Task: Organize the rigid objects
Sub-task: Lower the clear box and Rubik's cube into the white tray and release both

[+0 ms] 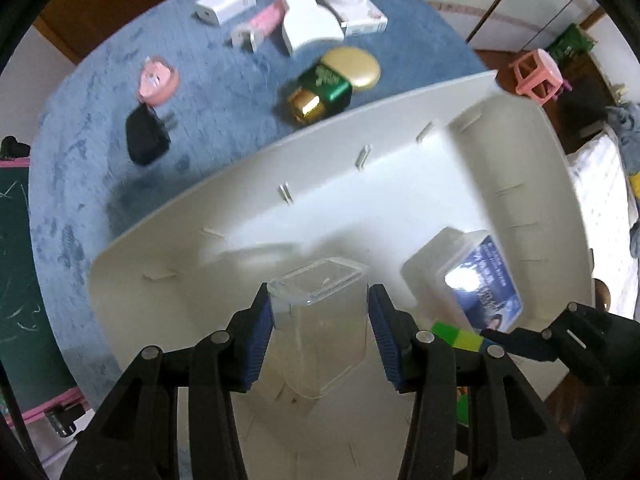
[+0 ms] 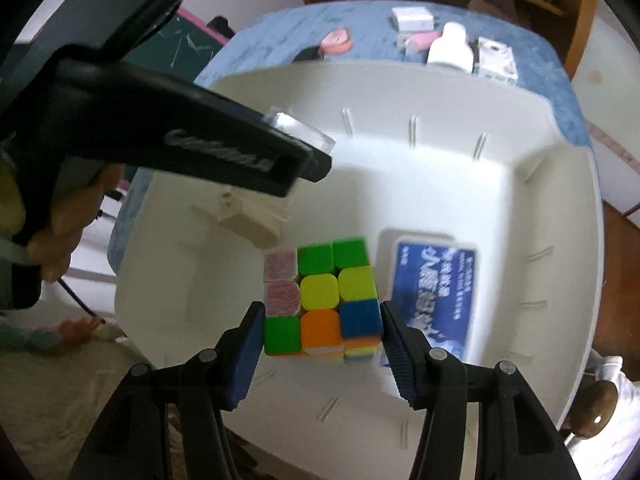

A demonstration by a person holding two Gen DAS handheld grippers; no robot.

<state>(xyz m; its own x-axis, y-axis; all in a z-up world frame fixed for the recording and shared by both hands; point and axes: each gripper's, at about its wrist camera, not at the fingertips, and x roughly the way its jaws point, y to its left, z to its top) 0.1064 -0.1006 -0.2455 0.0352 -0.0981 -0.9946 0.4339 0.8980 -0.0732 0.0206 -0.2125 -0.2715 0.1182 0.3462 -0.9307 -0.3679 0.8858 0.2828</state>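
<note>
Left tool: nearest the left wrist lens; blue pads clamped on both sides of a clear plastic box, held over the inside of the bin.
Right tool: nearest the right wrist lens; pads pressed on both sides of a puzzle cube, gripping it just above the bin floor.
Worktop: largest item, covered in blue cloth; carries the bin and the loose items.
Bin: white, ribbed inner walls, sits on the near part of the worktop; both tools reach into it.
Lidded box: inside the bin, blue printed label on top, lying flat just right of the cube in the right wrist view.
Puzzle cube: green, yellow, orange and blue faces visible; inside the bin, touching only the pads as far as can be told.
Clear plastic box: transparent, open end facing away from the lens; contact with the bin floor cannot be told.
White bottle: lying on the cloth beyond the bin, beside a white printed carton.
Green and gold bottle: lying just beyond the bin's far rim.
White charger: far edge of the cloth.
Black plug: on the cloth, left, touching a pink round item.
Pink tube: between charger and white bottle; blurred.
</note>
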